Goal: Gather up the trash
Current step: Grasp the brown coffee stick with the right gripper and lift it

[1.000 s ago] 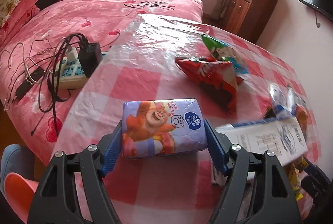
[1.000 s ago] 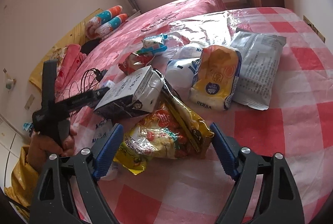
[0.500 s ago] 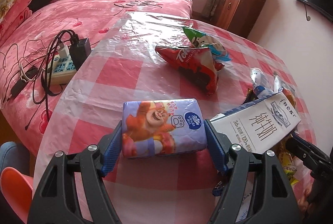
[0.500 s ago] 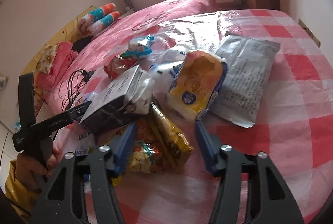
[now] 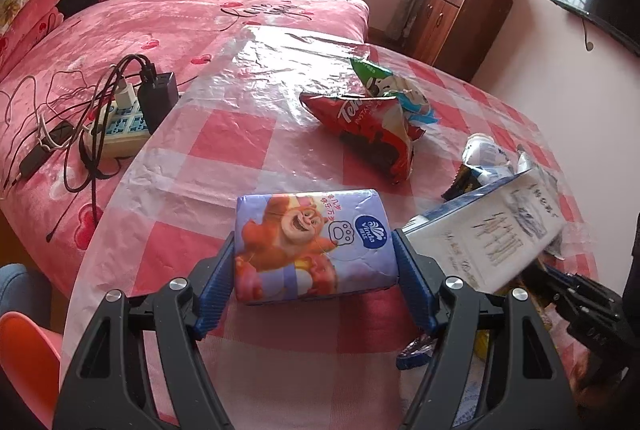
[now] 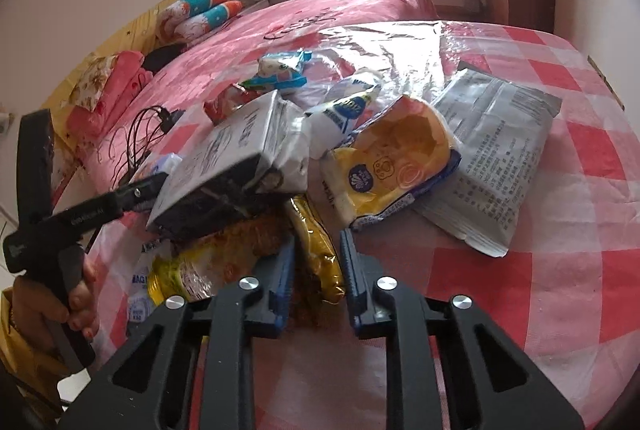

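My left gripper [image 5: 314,262] is shut on a purple tissue pack [image 5: 314,242] with a cartoon bear and holds it above the checked table [image 5: 248,134]. My right gripper [image 6: 318,262] is closed on the edge of a yellow snack bag [image 6: 316,250] lying on the table. A white milk carton [image 6: 236,158] lies tilted on the pile over that bag; it also shows in the left wrist view [image 5: 488,230]. The left gripper shows in the right wrist view [image 6: 156,186], next to the carton.
A red snack bag [image 5: 368,126] and a green-white wrapper [image 5: 384,82] lie mid-table. A yellow tissue pack [image 6: 400,158], a grey foil bag [image 6: 492,158] and white wrappers [image 6: 344,110] lie beyond my right gripper. A power strip with cables [image 5: 116,122] lies on the pink bed [image 5: 160,18].
My right gripper's jaws have closed from wide open onto the yellow snack bag's edge. The left gripper still holds the tissue pack and has shifted slightly; the carton looks nearer to it.
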Demonstrator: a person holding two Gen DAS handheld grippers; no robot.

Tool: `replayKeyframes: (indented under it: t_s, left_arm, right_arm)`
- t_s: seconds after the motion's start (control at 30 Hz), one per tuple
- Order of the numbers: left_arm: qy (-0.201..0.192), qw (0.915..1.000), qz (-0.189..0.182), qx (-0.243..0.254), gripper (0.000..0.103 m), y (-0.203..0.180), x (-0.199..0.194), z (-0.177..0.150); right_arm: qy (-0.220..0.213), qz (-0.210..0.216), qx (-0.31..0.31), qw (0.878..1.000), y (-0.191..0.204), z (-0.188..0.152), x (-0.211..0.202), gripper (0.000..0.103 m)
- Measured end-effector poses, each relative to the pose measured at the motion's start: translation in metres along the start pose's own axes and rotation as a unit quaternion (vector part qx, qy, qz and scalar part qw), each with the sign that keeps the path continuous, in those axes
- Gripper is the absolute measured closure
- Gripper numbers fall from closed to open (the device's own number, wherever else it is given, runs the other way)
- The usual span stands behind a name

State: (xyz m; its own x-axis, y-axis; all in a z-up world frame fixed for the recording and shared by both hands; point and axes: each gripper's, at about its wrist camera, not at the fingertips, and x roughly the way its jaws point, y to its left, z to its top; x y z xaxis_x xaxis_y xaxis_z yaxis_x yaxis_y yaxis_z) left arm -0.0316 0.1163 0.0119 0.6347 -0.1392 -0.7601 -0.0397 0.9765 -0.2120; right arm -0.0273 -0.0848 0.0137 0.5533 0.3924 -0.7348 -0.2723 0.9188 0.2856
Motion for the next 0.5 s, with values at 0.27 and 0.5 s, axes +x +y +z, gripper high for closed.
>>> replayKeyframes:
  t_s: [0.27, 0.5]
  left_arm:
    - [-0.015, 0.9999, -0.004, -0.003, 0.029, 0.004, -0.019, -0.004]
    - [-0.014, 0.9998, -0.013, -0.009, 0.029, 0.007, -0.031, -0.018]
  right_arm:
    - [-0.02, -0.029, -0.027, 0.999, 0.012, -0.011, -0.013, 0.089]
    - [-0.056, -0.058, -0.02, 0.997, 0.009, -0.022, -0.042, 0.09]
